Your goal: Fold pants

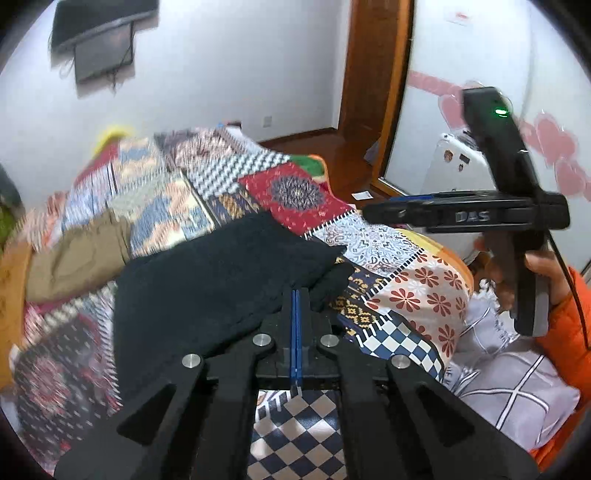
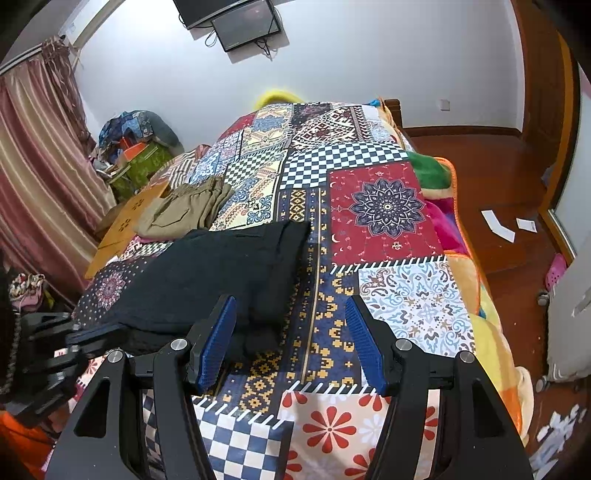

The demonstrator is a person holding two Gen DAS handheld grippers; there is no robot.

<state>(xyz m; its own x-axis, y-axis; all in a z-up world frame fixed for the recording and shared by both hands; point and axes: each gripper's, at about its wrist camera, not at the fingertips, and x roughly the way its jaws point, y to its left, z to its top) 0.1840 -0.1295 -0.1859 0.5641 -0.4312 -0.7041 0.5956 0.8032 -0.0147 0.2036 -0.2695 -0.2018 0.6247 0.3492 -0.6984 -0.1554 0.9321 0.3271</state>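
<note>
A bed under a patchwork quilt fills both views, its squares running from checkerboard to a red mandala panel. On it lie the black pants, folded into a thick slab toward 9 o'clock in the right wrist view and at centre in the left wrist view. Beyond them, toward 10 o'clock, sits a khaki garment, bunched near the quilt's edge.

Only the right wrist view shows the striped curtain at 9 o'clock, a heap of belongings against the wall, and paper scraps on the wooden floor at 3 o'clock. Only the left wrist view shows a white pillow at 4 o'clock and pink heart stickers on the wall at 2 o'clock. A dark screen hangs on the wall at 12 o'clock.

The right gripper is released, its blue pads wide apart above the quilt, the left-side pad just beside the pants' near edge. The left gripper is clenched, pads pressed together at the pants' near corner; whether fabric is pinched between them cannot be told.
</note>
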